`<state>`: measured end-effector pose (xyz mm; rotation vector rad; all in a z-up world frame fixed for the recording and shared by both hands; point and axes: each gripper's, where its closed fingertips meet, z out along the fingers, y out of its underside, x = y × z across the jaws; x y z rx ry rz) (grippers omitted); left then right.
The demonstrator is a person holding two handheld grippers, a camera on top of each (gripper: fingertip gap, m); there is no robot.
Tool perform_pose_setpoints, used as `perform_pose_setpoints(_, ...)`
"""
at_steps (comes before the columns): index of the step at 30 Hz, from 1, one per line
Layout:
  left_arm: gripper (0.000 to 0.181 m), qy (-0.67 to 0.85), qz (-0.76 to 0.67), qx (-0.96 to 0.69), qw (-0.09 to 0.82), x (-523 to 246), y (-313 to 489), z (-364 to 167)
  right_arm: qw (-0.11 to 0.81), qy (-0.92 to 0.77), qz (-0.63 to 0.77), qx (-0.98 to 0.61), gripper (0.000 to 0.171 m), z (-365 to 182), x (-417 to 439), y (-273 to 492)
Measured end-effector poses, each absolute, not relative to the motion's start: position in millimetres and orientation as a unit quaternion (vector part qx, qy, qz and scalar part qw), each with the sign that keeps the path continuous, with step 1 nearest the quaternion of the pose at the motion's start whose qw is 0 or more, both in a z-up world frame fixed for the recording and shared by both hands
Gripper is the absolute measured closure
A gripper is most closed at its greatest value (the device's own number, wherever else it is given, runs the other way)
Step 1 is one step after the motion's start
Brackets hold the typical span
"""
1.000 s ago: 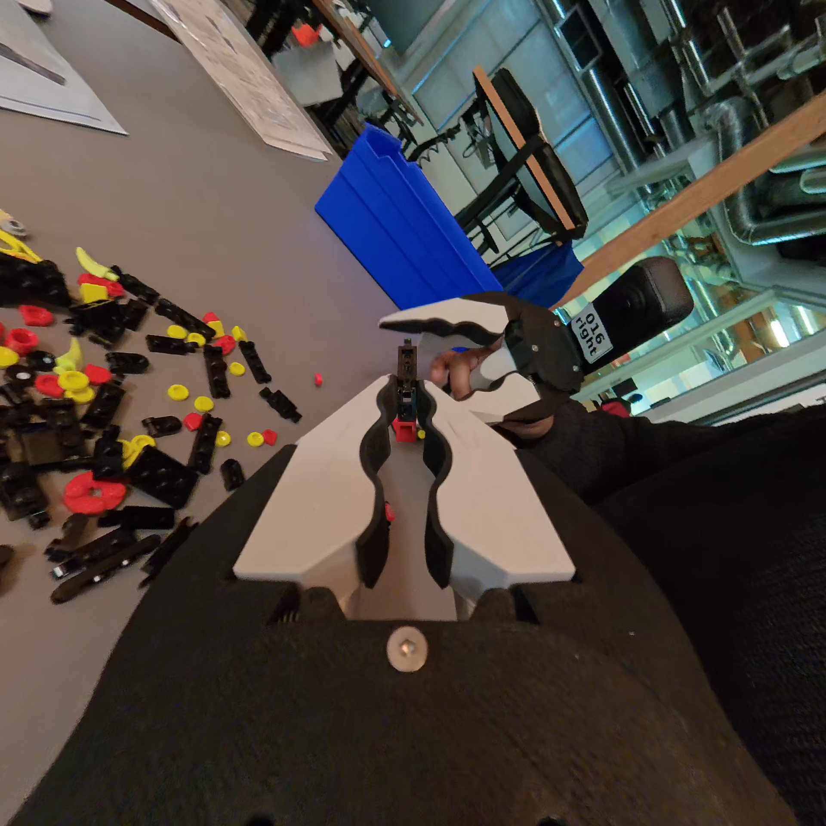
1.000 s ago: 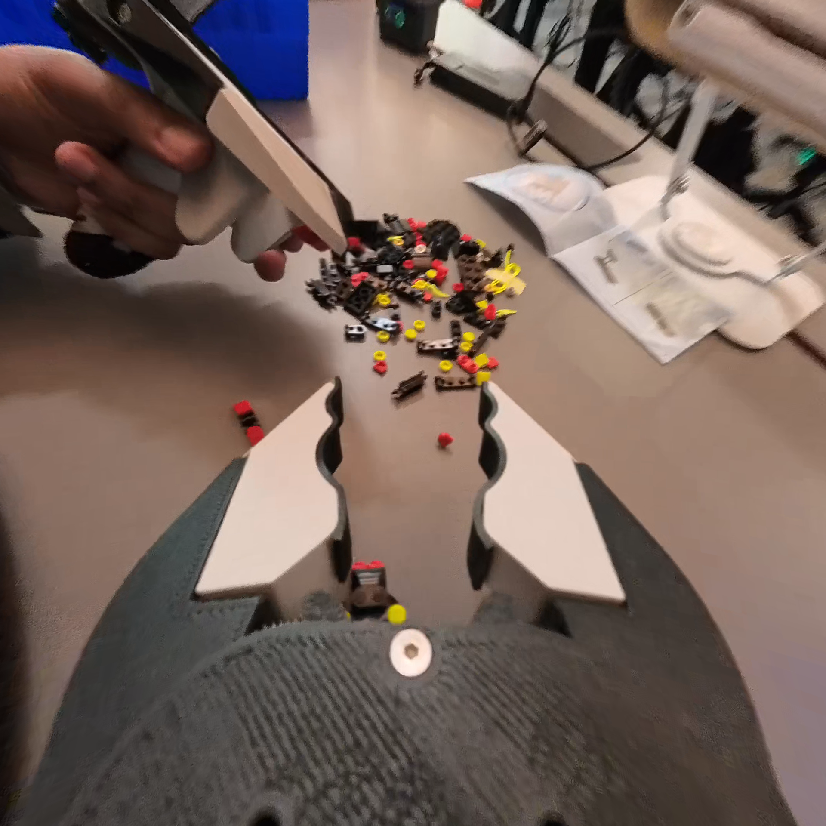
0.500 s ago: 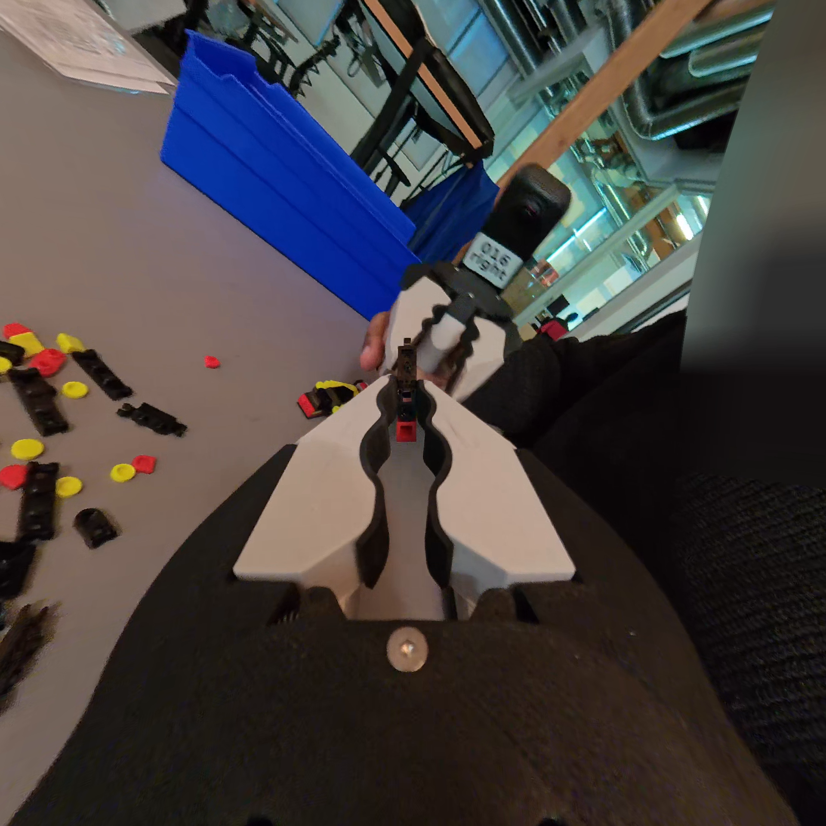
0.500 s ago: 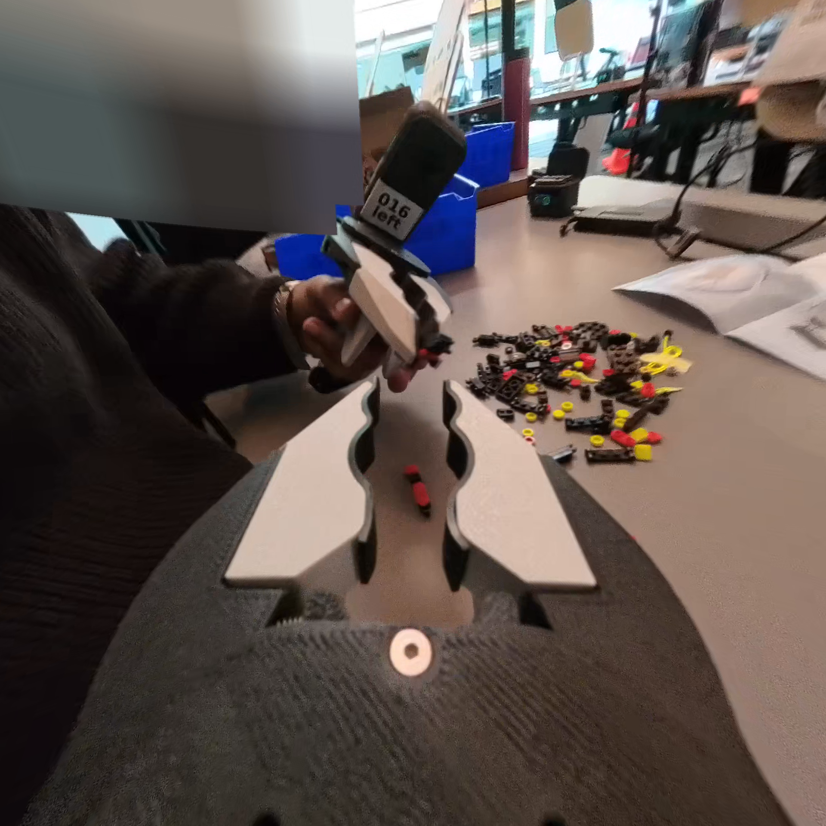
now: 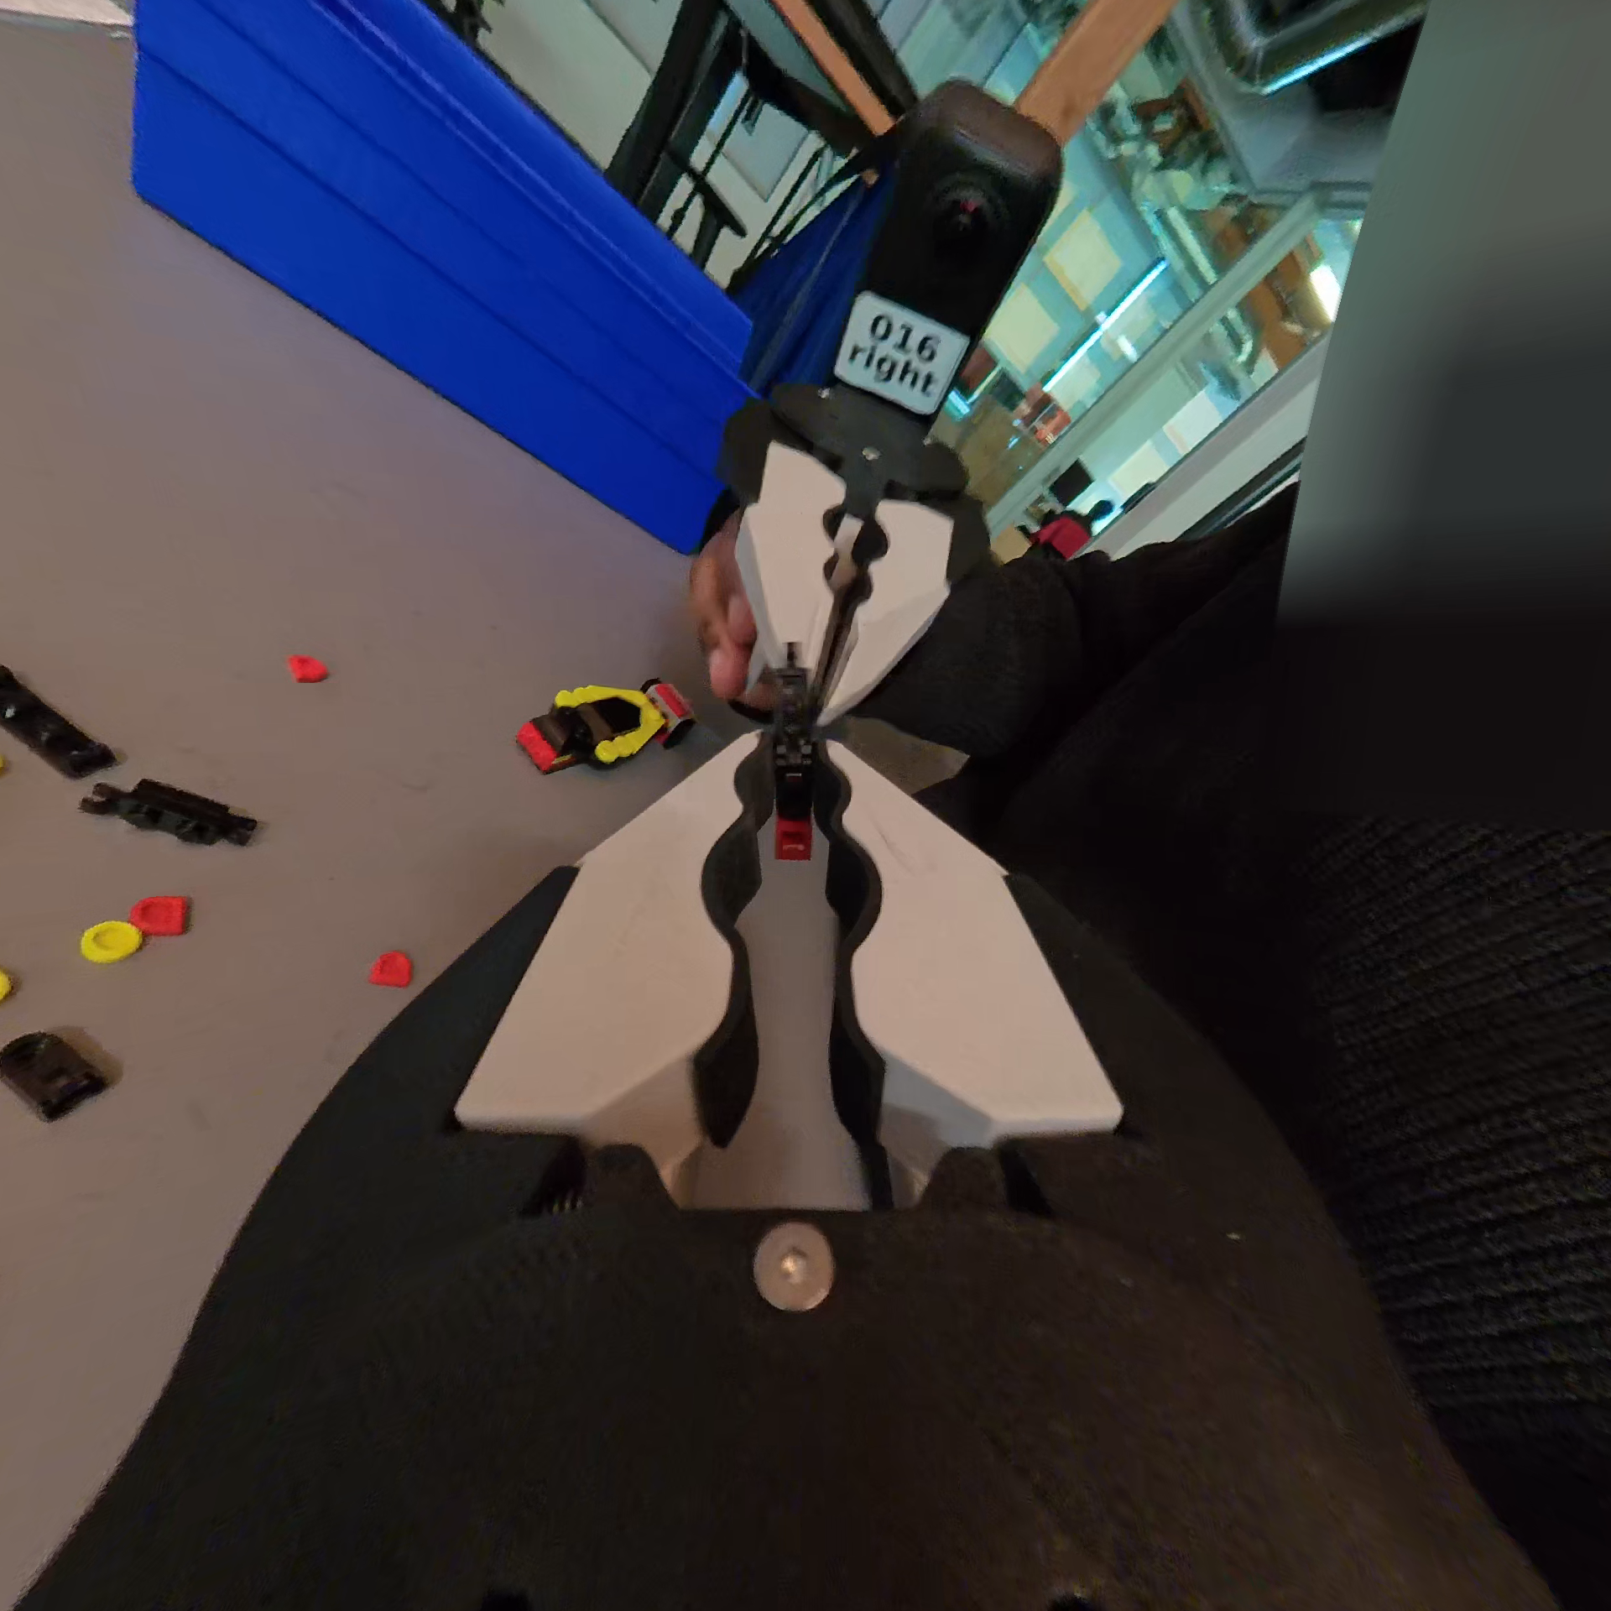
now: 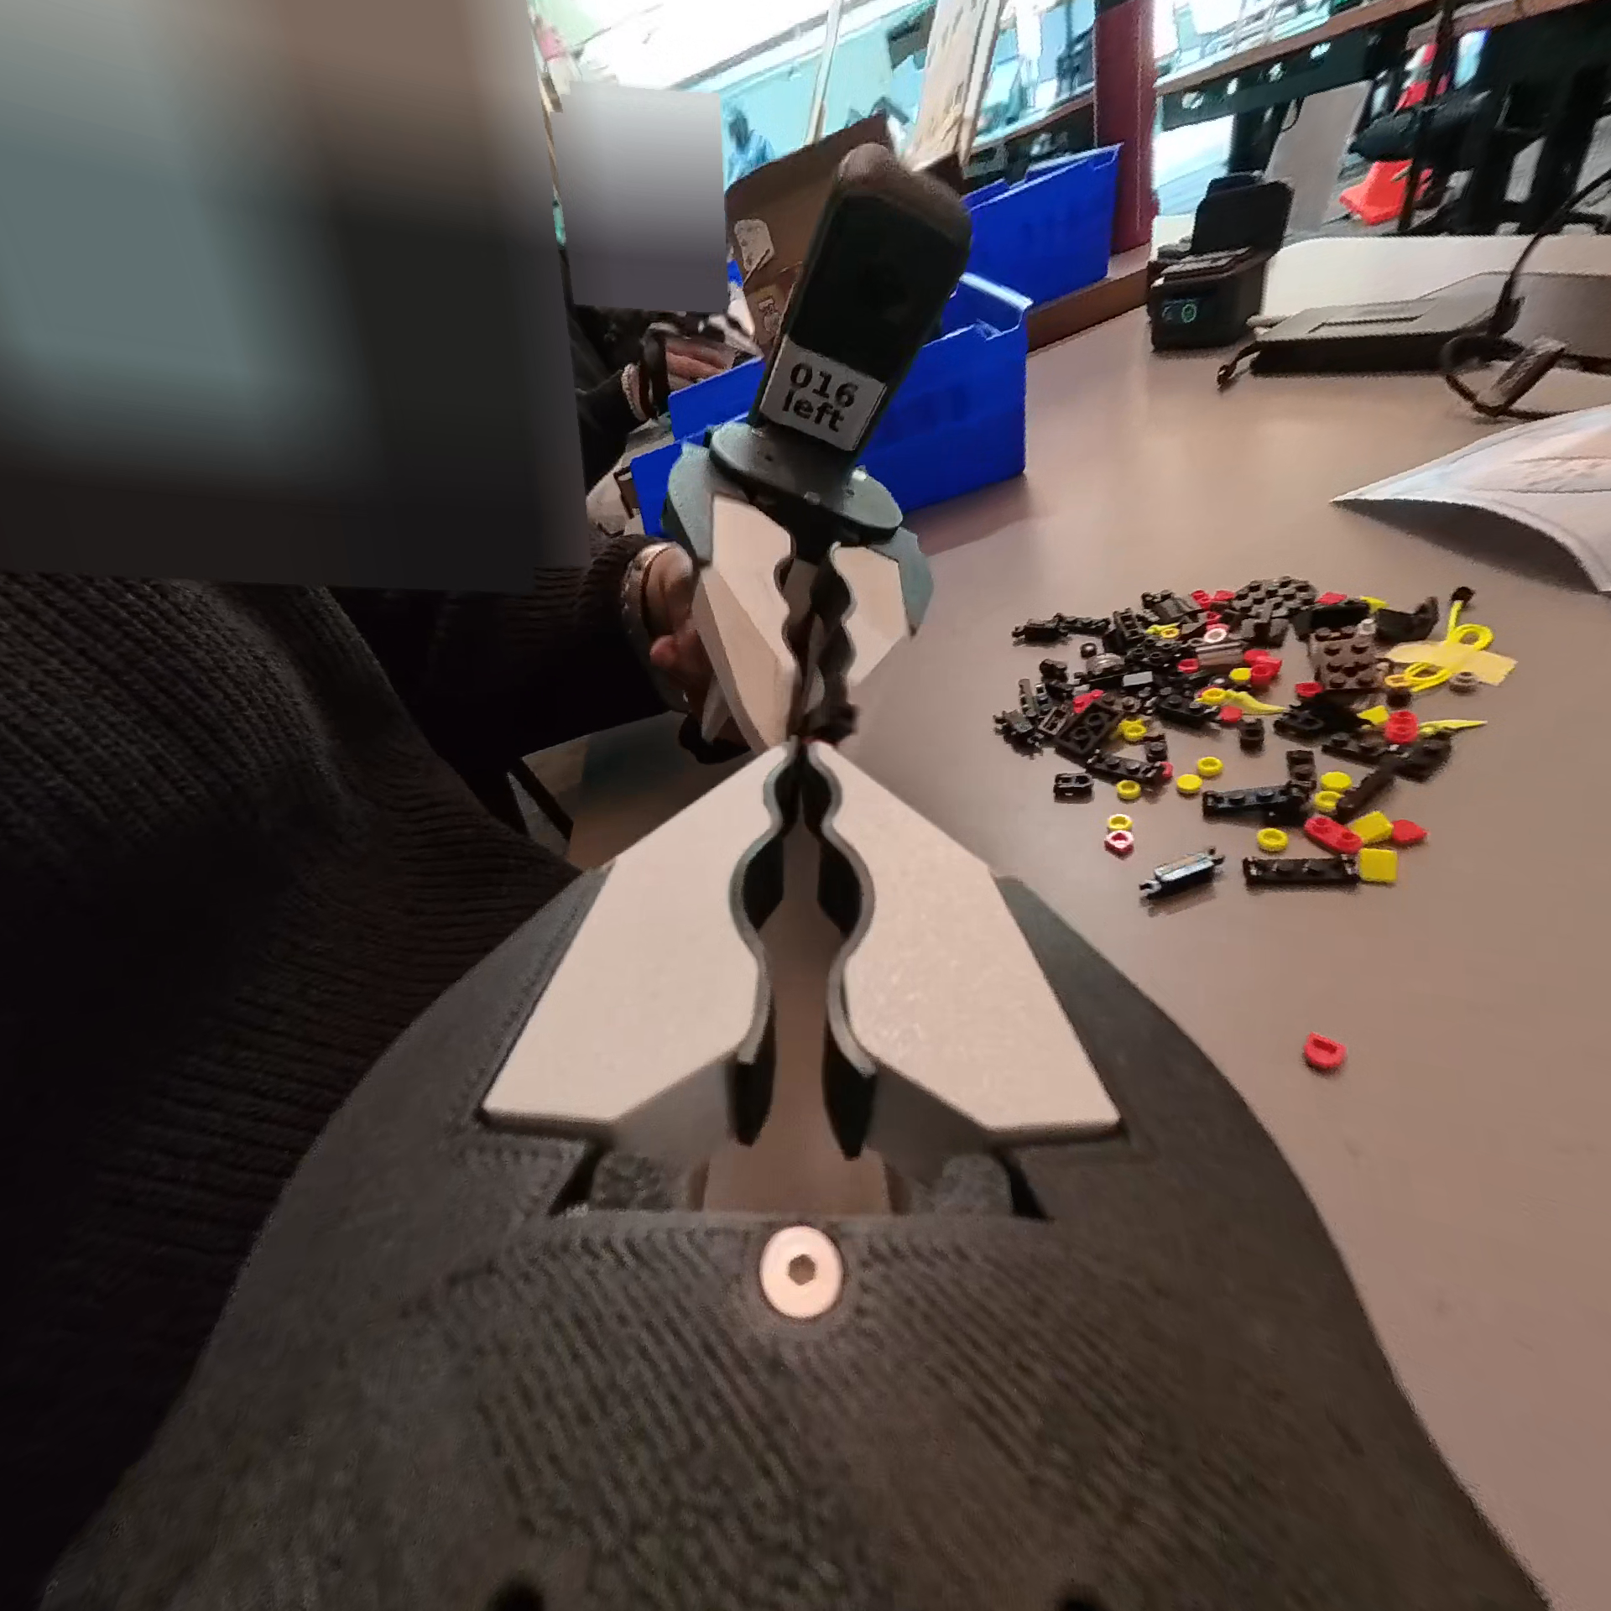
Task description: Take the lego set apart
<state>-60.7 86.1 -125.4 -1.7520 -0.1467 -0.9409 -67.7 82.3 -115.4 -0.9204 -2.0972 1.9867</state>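
My left gripper (image 5: 791, 751) is shut on a small black-and-red lego piece (image 5: 793, 832), held in the air above the table edge. My right gripper (image 6: 800, 754) faces it tip to tip, and its jaws are closed on the piece's black far end. The right gripper also shows in the left wrist view (image 5: 798, 697), and the left gripper in the right wrist view (image 6: 808, 722). A small black, yellow and red lego assembly (image 5: 606, 728) lies on the grey table (image 5: 305, 488) just left of the grippers.
A pile of loose black, red and yellow pieces (image 6: 1264, 723) lies to the right of the grippers. Single pieces lie apart, such as a red one (image 6: 1323, 1050). A blue bin (image 5: 418, 244) stands behind. Paper sheets (image 6: 1499, 497) lie at the far right. A person's dark sleeve (image 6: 218, 785) is close on the left.
The right gripper went from wide open to shut and swung up to meet the left gripper's tips. The left gripper turned away from the loose pile, still holding its piece.
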Motion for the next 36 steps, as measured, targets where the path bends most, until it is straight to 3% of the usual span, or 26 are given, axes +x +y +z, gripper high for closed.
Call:
perform_pose_setpoints(6, 0.177, -0.034, -0.372, -0.759, 0.533, -55.5, 83.4, -132.3, 0.066, -0.68, 0.657, -0.32, 0.171, -114.4, -73.6, 92.6)
perform_pose_setpoints(9, 0.177, -0.027, -0.371, -0.767, 0.523, -52.3, 83.5, -137.0, 0.059, -0.677, 0.656, -0.327, 0.159, -116.8, -73.4, 89.4)
perform_pose_setpoints(15, 0.177, -0.032, -0.363, -0.769, 0.525, -54.9, 84.5, -137.8, 0.016, -0.665, 0.667, -0.335, 0.154, -114.9, -70.0, 87.2)
perform_pose_setpoints(24, 0.177, -0.012, -0.365, -0.777, 0.512, -45.5, 83.3, -142.0, -0.001, -0.68, 0.653, -0.332, 0.164, -123.7, -65.8, 77.4)
perform_pose_setpoints(36, 0.166, -0.038, -0.352, -0.762, 0.542, -59.1, 85.0, -133.0, -0.018, -0.668, 0.656, -0.35, 0.165, -124.5, -69.2, 83.8)
